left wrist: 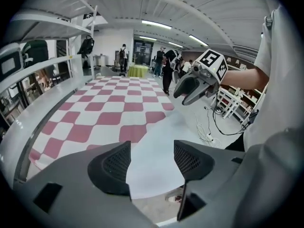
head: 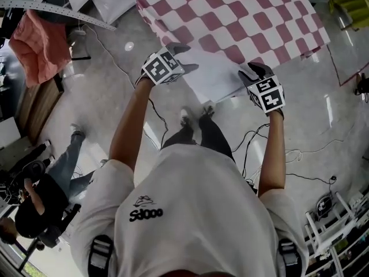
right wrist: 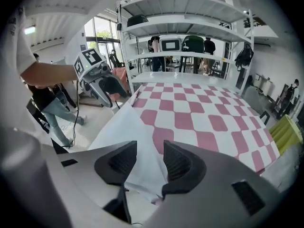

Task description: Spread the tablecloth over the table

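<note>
A pink-and-white checked tablecloth (head: 242,22) (left wrist: 109,113) (right wrist: 199,113) covers the table ahead of me. Its near edge is turned up and shows the plain white underside (head: 210,77). My left gripper (head: 185,57) (left wrist: 152,163) is at the left end of that white flap, its jaws open with the cloth edge lying loose between them. My right gripper (head: 251,71) (right wrist: 150,163) is at the flap's right corner, jaws apart, with the white corner hanging in the gap and not pinched. Each gripper also shows in the other's view: the right gripper (left wrist: 194,87) and the left gripper (right wrist: 107,87).
A pink cloth (head: 37,45) hangs over a stand at the left. A person (head: 46,195) crouches at the lower left. Cables (head: 300,154) trail on the floor at the right beside a white rack (head: 331,224). White shelving (right wrist: 190,32) stands beyond the table.
</note>
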A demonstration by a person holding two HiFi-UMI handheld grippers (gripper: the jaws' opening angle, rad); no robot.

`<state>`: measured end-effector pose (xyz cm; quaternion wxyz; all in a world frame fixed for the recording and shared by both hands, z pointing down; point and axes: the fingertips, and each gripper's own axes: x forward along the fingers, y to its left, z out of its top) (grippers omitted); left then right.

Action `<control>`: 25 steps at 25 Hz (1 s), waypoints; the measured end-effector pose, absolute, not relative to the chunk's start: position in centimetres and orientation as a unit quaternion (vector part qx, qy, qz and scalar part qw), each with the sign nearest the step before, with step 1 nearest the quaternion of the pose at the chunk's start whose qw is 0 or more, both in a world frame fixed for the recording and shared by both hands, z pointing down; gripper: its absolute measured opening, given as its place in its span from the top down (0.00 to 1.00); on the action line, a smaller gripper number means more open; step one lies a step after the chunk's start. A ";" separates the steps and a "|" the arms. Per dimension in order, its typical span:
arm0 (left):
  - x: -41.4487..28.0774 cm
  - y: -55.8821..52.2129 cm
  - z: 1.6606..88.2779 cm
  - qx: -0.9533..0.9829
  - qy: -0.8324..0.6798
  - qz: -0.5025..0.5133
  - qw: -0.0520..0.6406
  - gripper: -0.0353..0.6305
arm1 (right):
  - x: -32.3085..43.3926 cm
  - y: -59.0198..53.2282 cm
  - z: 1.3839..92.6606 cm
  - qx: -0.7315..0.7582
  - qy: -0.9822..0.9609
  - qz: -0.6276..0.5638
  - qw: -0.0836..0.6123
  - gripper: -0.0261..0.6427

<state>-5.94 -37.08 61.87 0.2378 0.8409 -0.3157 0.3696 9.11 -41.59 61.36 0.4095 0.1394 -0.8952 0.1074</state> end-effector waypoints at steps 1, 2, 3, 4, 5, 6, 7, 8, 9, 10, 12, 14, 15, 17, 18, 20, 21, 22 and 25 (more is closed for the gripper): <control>-5.7 -37.4 62.7 0.842 -0.303 0.378 0.238 0.50 | 9.5 -41.8 62.4 0.135 -0.892 0.110 0.418 0.67; -5.6 -37.8 63.5 0.841 -0.291 0.388 0.240 0.50 | 9.9 -42.0 63.3 0.130 -0.888 0.113 0.425 0.67; -5.5 -38.1 64.3 0.840 -0.279 0.397 0.241 0.49 | 10.2 -42.0 64.1 0.125 -0.886 0.117 0.432 0.66; -5.5 -38.4 65.1 0.838 -0.269 0.407 0.244 0.48 | 10.5 -42.0 64.9 0.118 -0.884 0.122 0.436 0.65; -5.6 -38.6 66.0 0.836 -0.259 0.416 0.248 0.48 | 10.6 -42.0 65.6 0.110 -0.882 0.127 0.439 0.63; -5.7 -38.9 66.8 0.833 -0.252 0.423 0.252 0.46 | 10.7 -41.9 66.2 0.103 -0.882 0.132 0.441 0.61; -5.8 -39.1 67.6 0.830 -0.245 0.431 0.255 0.45 | 10.7 -41.8 66.9 0.098 -0.881 0.135 0.444 0.58; -6.0 -39.2 68.3 0.828 -0.239 0.439 0.256 0.43 | 10.8 -41.7 67.5 0.096 -0.879 0.135 0.447 0.55; -6.2 -39.1 69.0 0.825 -0.231 0.449 0.254 0.43 | 11.0 -41.7 68.0 0.096 -0.877 0.133 0.452 0.53; -6.4 -38.9 69.4 0.823 -0.222 0.458 0.250 0.43 | 11.1 -41.7 68.6 0.097 -0.874 0.131 0.458 0.53; -6.7 -38.6 70.2 0.817 -0.208 0.479 0.243 0.42 | 11.4 -41.3 69.6 0.096 -0.867 0.126 0.473 0.53; -6.9 -38.4 70.9 0.810 -0.203 0.497 0.234 0.43 | 11.5 -41.0 70.3 0.098 -0.865 0.116 0.479 0.54; -6.9 -38.4 71.1 0.807 -0.202 0.504 0.231 0.43 | 11.5 -41.0 70.4 0.104 -0.865 0.115 0.477 0.54; -6.9 -38.5 71.2 0.804 -0.202 0.512 0.225 0.43 | 11.6 -41.2 70.5 0.115 -0.864 0.120 0.474 0.57; -7.0 -38.5 71.2 0.803 -0.203 0.515 0.223 0.43 | 11.7 -41.3 70.5 0.119 -0.863 0.124 0.475 0.57; -7.1 -38.6 71.1 0.802 -0.206 0.515 0.220 0.46 | 11.7 -41.6 70.5 0.129 -0.859 0.131 0.478 0.61; -7.2 -38.6 71.0 0.803 -0.209 0.513 0.219 0.49 | 11.7 -41.8 70.4 0.134 -0.857 0.135 0.480 0.65; -7.2 -38.6 70.9 0.804 -0.211 0.511 0.218 0.52 | 11.8 -41.9 70.4 0.138 -0.854 0.138 0.482 0.70; -7.1 -38.2 70.9 0.806 -0.215 0.507 0.215 0.59 | 11.8 -41.5 70.4 0.138 -0.850 0.142 0.488 0.80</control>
